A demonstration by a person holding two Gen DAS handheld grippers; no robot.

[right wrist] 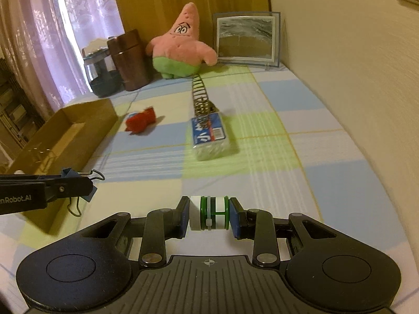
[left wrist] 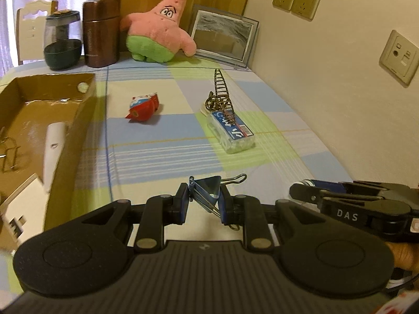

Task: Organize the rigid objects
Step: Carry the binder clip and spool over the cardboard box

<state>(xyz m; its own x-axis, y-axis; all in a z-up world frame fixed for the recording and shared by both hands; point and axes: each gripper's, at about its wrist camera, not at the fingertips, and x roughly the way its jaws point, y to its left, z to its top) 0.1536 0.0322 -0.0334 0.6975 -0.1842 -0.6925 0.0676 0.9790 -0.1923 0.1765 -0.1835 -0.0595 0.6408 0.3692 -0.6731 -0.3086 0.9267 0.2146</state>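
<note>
The left gripper [left wrist: 203, 201] is clamped on a blue binder clip [left wrist: 208, 192], its wire handles poking out beyond the pads. The right gripper [right wrist: 209, 213] pinches a small white-and-green spool [right wrist: 209, 212] end to end between its blue pads — both are held clear above the checked tablecloth [left wrist: 157, 154].

Taking the cardboard box [left wrist: 65, 136] as the marker: the left gripper sits just right of its near corner, the right gripper further right again. A white tube [left wrist: 53, 141] and a wire clip [left wrist: 9, 154] lie inside the box. A red toy [left wrist: 144, 106] lies on the cloth a little right of the box's far end; a clear packet with a blue label [left wrist: 231, 133] lies further right, a metal spring [left wrist: 222, 91] leaning up from it.
</note>
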